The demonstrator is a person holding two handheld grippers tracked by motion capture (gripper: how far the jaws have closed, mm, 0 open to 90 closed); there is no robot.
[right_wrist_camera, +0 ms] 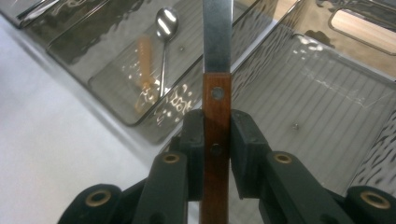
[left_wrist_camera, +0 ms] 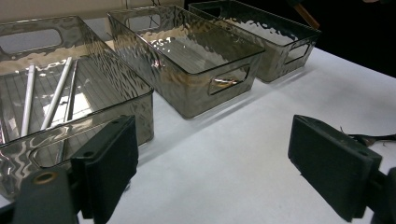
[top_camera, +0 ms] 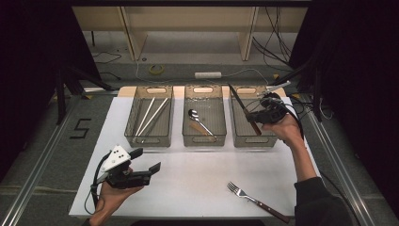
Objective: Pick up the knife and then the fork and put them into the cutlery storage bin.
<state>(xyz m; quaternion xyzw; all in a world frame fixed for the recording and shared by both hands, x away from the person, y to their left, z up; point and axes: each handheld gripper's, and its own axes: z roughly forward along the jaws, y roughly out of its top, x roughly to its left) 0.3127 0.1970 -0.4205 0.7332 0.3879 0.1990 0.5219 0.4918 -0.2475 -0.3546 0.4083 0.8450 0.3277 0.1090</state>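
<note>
My right gripper (top_camera: pixel 258 117) is shut on a knife (top_camera: pixel 240 103) with a brown wooden handle, holding it over the right clear bin (top_camera: pixel 254 141), blade pointing up and away. In the right gripper view the pads (right_wrist_camera: pixel 245 140) press both sides of the knife's handle (right_wrist_camera: pixel 216 93), with the bare ribbed floor of that bin (right_wrist_camera: pixel 317 107) beneath. A fork (top_camera: pixel 249 197) with a wooden handle lies on the white mat near the front right. At the front left my left gripper (top_camera: pixel 145 160) stands open with nothing between its jaws, as its own view (left_wrist_camera: pixel 215 163) confirms.
Three clear bins stand in a row at the back of the mat. The left bin (top_camera: pixel 149 139) holds pale chopsticks (top_camera: pixel 150 115). The middle bin (top_camera: pixel 203 140) holds a metal spoon (top_camera: pixel 197 118) and a wooden-handled piece. Cables and shelving legs lie beyond the table.
</note>
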